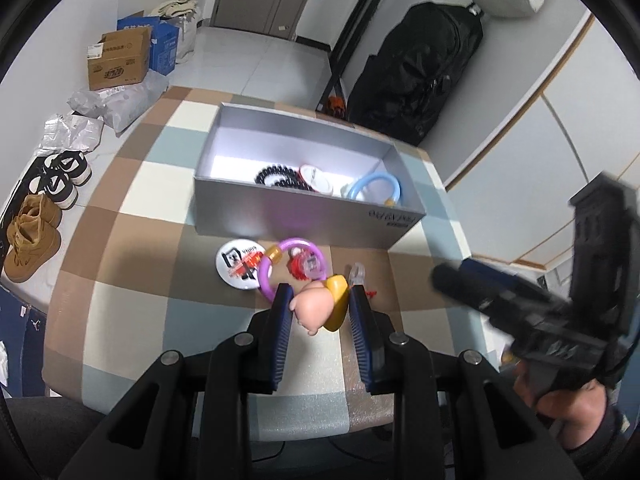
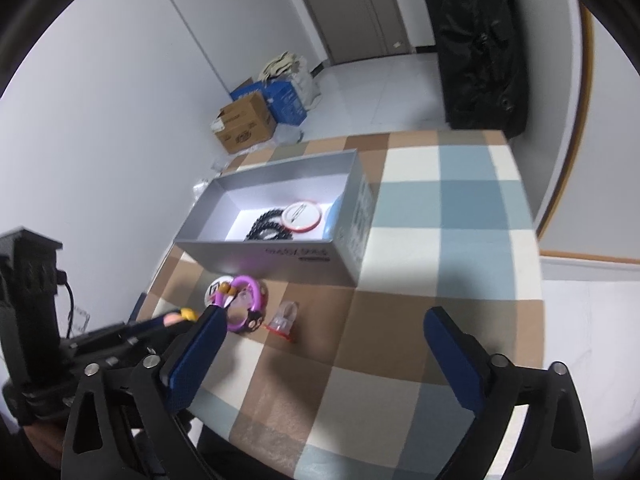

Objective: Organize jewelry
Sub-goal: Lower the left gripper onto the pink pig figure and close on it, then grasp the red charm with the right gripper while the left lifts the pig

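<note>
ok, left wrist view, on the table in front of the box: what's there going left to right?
white round badge → purple ring → pink and yellow figurine, held between the left gripper's fingers → small clear charm.

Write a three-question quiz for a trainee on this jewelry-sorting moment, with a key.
1. True or false: the left hand-held gripper grips a peach-and-yellow toy figure.
2. Which lies inside the open grey cardboard box? A) purple plastic ring B) black bead bracelet C) clear plastic charm with a red cord
3. Fill in: the right hand-held gripper stands ____ with nothing between its pads.

Key: 1 true; 2 B; 3 open.
</note>
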Demonstrator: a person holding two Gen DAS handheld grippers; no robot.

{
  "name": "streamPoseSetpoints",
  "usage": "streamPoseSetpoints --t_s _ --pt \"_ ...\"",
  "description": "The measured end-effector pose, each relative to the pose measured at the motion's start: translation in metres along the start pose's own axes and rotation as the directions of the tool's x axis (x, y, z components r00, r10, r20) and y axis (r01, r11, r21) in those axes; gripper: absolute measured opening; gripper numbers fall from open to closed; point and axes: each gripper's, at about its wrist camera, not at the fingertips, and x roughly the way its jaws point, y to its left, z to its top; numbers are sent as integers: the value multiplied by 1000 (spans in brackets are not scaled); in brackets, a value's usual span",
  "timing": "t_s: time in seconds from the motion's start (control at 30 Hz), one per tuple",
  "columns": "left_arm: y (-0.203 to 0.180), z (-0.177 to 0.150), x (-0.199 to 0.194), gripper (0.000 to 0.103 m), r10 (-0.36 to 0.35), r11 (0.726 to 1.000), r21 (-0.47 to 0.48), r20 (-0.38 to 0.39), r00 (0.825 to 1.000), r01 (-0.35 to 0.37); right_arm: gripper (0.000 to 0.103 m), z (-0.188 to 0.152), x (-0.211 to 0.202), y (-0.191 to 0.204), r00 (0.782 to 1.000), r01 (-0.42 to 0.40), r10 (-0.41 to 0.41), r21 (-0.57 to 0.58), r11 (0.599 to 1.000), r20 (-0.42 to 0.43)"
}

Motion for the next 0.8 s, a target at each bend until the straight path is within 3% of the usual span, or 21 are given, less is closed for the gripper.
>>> streamPoseSetpoints --t_s 0.33,0.5,0.73,0.8 --pt "17 13 -13 23 -26 997 -77 57 998 31 75 -5 36 28 994 26 -38 -118 993 -99" --pt "24 15 -17 23 -38 994 -100 70 997 45 53 -7 49 38 988 81 -105 -198 977 -112" --pt "31 18 -20 23 -58 989 -133 77 995 68 36 -8 58 46 988 82 -110 -237 968 -109" --pt "30 19 -20 23 -62 989 -132 77 995 72 26 -8 58 49 988 86 -116 -258 962 -102"
